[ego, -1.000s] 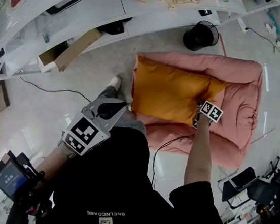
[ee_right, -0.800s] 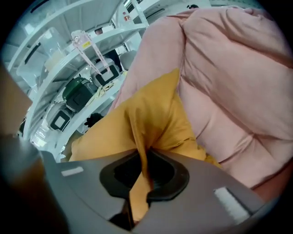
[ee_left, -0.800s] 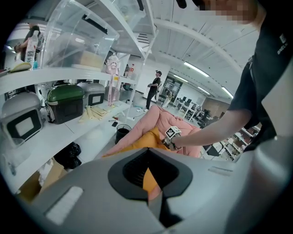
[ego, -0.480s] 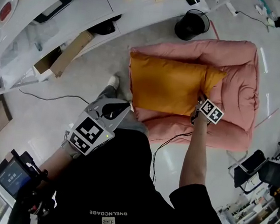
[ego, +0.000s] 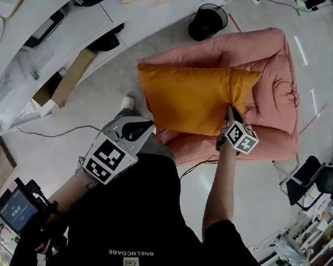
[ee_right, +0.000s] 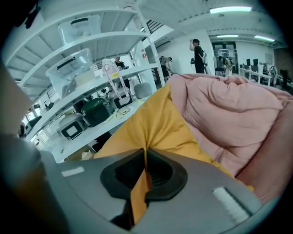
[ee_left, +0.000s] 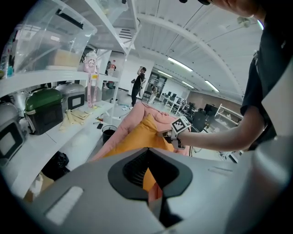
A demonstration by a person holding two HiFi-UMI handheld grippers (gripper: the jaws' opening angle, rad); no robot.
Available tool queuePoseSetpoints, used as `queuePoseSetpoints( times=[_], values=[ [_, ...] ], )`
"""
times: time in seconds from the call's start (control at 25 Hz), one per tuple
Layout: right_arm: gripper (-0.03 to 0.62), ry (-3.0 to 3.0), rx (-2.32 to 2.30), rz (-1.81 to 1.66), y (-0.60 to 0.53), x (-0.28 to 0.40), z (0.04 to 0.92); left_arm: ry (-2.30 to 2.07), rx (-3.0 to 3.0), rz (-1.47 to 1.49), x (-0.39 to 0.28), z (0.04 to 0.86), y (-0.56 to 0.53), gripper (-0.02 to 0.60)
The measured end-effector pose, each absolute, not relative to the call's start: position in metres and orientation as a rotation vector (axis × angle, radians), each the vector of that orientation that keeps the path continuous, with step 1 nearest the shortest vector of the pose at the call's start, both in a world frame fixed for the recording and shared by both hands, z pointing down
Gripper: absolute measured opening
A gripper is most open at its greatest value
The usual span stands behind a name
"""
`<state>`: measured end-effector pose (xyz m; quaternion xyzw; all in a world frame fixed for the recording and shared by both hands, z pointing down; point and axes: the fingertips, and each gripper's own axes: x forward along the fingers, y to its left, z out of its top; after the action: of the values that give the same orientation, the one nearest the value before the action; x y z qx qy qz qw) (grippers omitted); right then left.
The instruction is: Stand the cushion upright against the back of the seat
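Your right gripper has its jaws clamped on a fold at the edge of the orange cushion, which lies slanted across the pink seat and not yet upright, so I judge you are in the lifting step. Next, tip the held edge up and lean the cushion on the seat's back. Your left gripper, jaws closed on nothing, hangs just off the seat's near corner.
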<state>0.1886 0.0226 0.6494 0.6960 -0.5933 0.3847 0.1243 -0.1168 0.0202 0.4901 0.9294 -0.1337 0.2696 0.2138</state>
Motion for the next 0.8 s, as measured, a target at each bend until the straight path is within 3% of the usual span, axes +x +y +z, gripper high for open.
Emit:
queuePoseSetpoints(
  times=[0.8],
  values=[
    [0.014, -1.643, 2.168, 0.634, 0.046, 0.199, 0.499, -0.217, 2.717, 0.712, -0.071, 0.46, 0.033, 0.014]
  ],
)
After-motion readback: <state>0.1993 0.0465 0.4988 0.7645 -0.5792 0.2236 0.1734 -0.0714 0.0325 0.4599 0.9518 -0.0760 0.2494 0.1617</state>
